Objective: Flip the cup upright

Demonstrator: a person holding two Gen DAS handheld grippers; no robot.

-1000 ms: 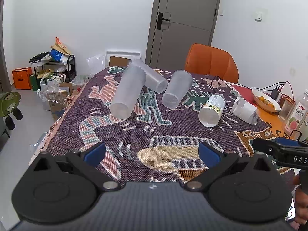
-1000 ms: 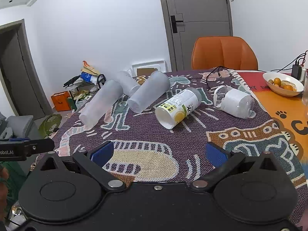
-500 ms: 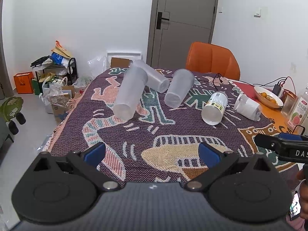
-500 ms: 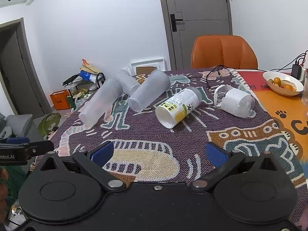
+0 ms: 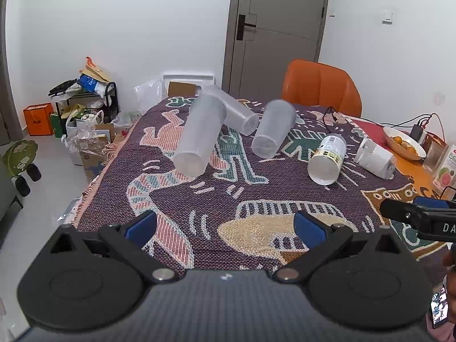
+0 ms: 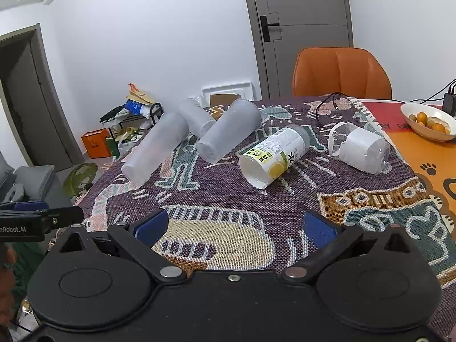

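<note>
Jaws apart (both), cups (image 5: 199, 134) toppled.

A purple woven tablecloth (image 5: 216, 199) is showing pink, teal and cream figure patterns; frosted translucent plastic cups (image 5: 199, 136) are lying before an orange padded chair (image 6: 342, 71).

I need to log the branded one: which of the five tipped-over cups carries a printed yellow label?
The yellow-labelled cup, second from the right, lying between a frosted cup and the white-sleeved cup. The three frosted ones are plain.
</note>
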